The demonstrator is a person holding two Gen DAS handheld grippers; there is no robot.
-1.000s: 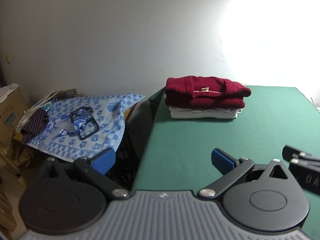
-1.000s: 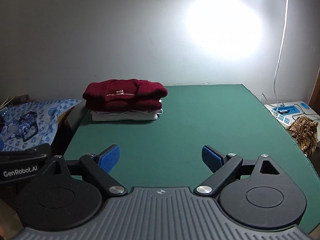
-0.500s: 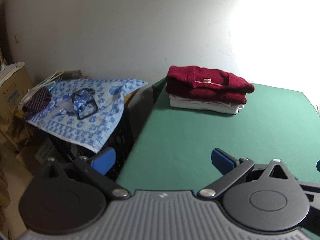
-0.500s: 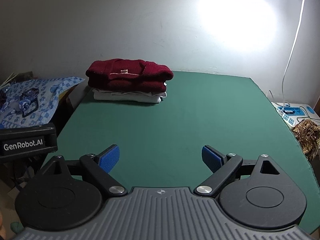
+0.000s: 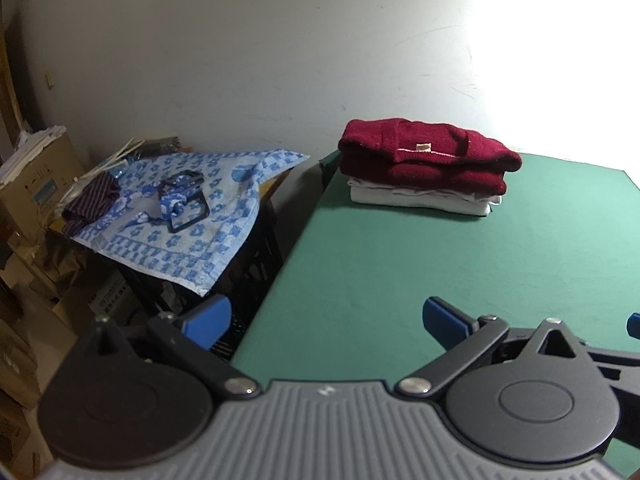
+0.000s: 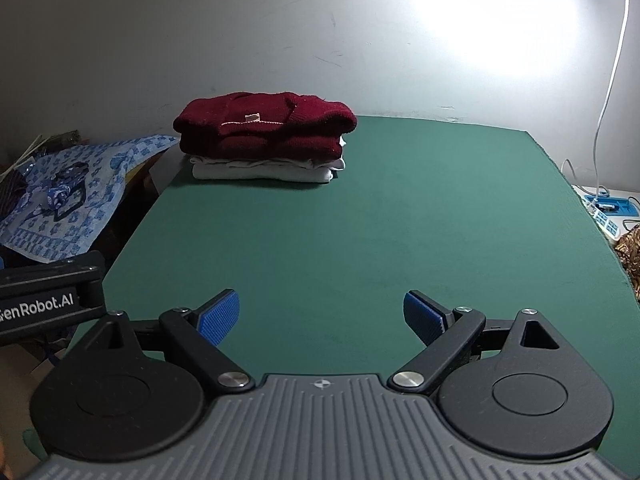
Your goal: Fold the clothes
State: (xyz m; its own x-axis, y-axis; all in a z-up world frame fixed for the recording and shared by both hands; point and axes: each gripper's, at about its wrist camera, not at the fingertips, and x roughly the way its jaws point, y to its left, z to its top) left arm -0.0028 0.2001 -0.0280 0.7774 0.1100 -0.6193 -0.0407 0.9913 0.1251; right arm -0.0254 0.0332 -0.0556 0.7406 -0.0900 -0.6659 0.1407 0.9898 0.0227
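Right wrist view: I've got the green felt-covered table (image 6: 360,216) filling most of the frame, plain white wall (image 6: 200,40) behind it with a hard glare patch upper right. Folded dark red knit sweater (image 6: 264,130) sits on a folded white garment (image 6: 260,170), stacked at the table's far left corner. Thin white cable (image 6: 612,68) hangs down the wall past the right edge, ending near a blue and white power strip (image 6: 604,212) off the table.

Left wrist view: same red sweater (image 5: 428,156) over the white garment (image 5: 416,200). Off the table's left edge I see a blue and white floral patterned cloth (image 5: 188,216) draped over a black crate (image 5: 256,256), with cardboard boxes (image 5: 36,184) further left.

Left gripper (image 5: 324,316) hangs over the near left edge of the table, jaws spread wide, nothing between them. Right gripper (image 6: 322,314) is low over the near edge, also wide and empty. Both well apart from the stack.
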